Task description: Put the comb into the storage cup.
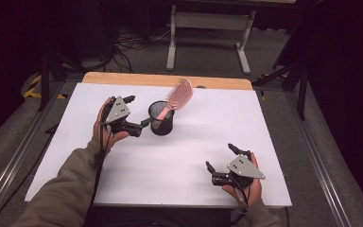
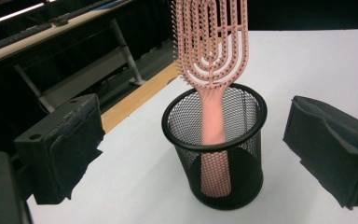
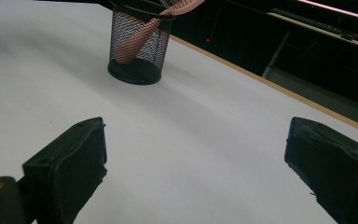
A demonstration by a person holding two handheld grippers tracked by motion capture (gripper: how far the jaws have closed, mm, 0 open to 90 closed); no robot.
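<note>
Tongs in the person's left hand, the left tongs (image 1: 138, 112), stand with jaws apart and nothing between them, aimed rightward at a black mesh cup (image 1: 162, 118) just beside their tips; in the left gripper view the cup (image 2: 216, 144) sits between the two spread jaws but a little way ahead of them, not touched. The left hand (image 1: 105, 132) grips from below and behind, forearm in an olive sleeve (image 1: 61, 189) reaching in from the lower left. The right tongs (image 1: 221, 159) also have their jaws wide apart and hold nothing, low over the near right part of the white bench (image 1: 179, 175), pointing up and left; the right hand (image 1: 248, 189) holds them from the near edge. A pink hairbrush (image 1: 177, 97) stands handle-down in the cup, its head leaning up and to the right past the rim. The cup is toward the far middle of the bench, well apart from the right tongs.
</note>
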